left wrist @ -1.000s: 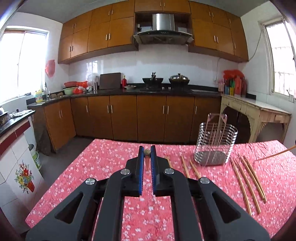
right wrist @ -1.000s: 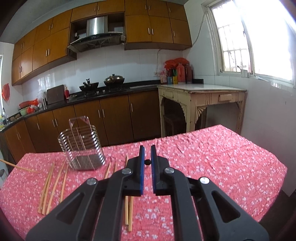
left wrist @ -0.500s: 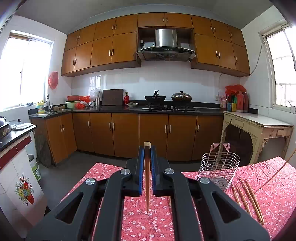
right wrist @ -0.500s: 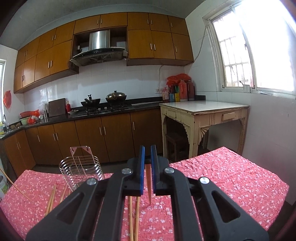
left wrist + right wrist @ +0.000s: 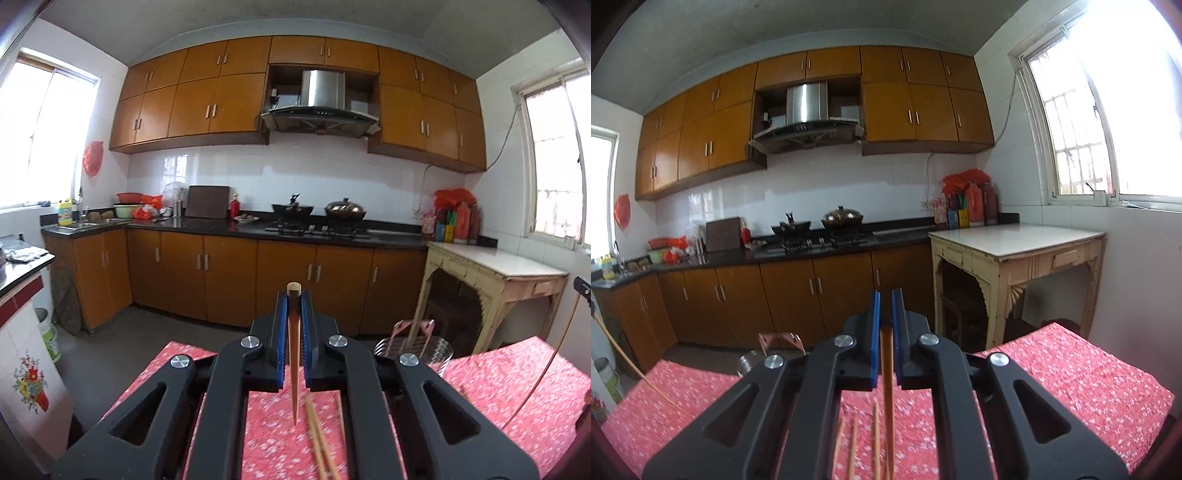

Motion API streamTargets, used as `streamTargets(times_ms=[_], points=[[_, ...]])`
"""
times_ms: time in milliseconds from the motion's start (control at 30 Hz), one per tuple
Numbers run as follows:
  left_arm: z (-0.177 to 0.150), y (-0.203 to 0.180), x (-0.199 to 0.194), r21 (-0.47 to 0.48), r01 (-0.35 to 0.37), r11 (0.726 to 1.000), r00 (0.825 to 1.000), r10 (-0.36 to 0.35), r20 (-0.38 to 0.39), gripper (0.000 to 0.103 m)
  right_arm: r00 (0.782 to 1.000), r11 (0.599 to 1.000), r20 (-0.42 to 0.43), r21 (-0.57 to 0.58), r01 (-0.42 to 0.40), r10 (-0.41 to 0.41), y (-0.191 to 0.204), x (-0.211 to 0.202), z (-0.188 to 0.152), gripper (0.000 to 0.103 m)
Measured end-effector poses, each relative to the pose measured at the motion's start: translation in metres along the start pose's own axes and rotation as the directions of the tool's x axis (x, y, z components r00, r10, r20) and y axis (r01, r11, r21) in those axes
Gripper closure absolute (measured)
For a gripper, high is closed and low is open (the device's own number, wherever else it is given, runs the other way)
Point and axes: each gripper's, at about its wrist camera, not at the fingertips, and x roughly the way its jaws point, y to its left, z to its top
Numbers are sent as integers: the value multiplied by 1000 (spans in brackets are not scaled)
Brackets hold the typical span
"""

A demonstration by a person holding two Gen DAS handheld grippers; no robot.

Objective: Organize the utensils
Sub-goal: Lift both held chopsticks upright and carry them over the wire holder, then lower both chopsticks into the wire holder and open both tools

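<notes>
Above a red floral tablecloth [image 5: 517,373], seen from the left wrist camera, the left gripper [image 5: 294,295] is pinched shut on a single chopstick [image 5: 294,354]. Its blunt end pokes just past the blue pads [image 5: 282,332] at 12 o'clock, and its long axis hangs almost straight toward 6 o'clock, the tapered tip clear of the cloth. A wire utensil holder [image 5: 424,349] stands at about 2 o'clock from the jaws, partly hidden behind the gripper's right linkage. Judged from this view, the coming move is a carry toward 2 o'clock with the tip leading down into the basket. Loose chopsticks [image 5: 321,439] lie on the cloth at 5 o'clock. Another thin stick [image 5: 546,373] slants up toward 1 o'clock at the right edge.

From the right wrist camera, the right gripper [image 5: 885,295] is likewise clamped on its own chopstick [image 5: 887,398], gripped lower between the pads, its shaft running down to 6 o'clock. Here the utensil holder [image 5: 753,360] sits at 9 o'clock, only its rim and pink handle [image 5: 781,338] visible. More loose sticks [image 5: 853,450] rest at 7 o'clock. Neither view settles which hand is nearer the holder. Only the left view shows the basket's wire wall; only the right shows the table's far right corner [image 5: 1067,332].
</notes>
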Motion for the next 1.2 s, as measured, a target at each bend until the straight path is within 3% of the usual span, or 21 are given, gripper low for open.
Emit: streamTargets(times_ms=[267,533,700,867,1067,1200], points=[[44,-25,18,-42,106,993,994,-104,39,96,990,995,102,16,-99,97,25,3,62,96],[81,-56,61,-99,166,981,986,-162,51,96,967,982,185,37,-186,176,59,40,107,96],[82,-76,84,-73,152,986,987,-148,58,96,961,976,187,38,-216,206,77,74,104,96],[60,-86,109,-72,159,985,987,-159,6,96,962,972,160,41,-231,222,91,113,90,96],[36,-90,140,-74,147,986,985,-153,-74,96,973,973,59,42,-225,223,99,157,58,96],[25,-89,160,-80,135,988,981,-144,-129,96,968,966,-32,76,-246,249,100,185,41,96]])
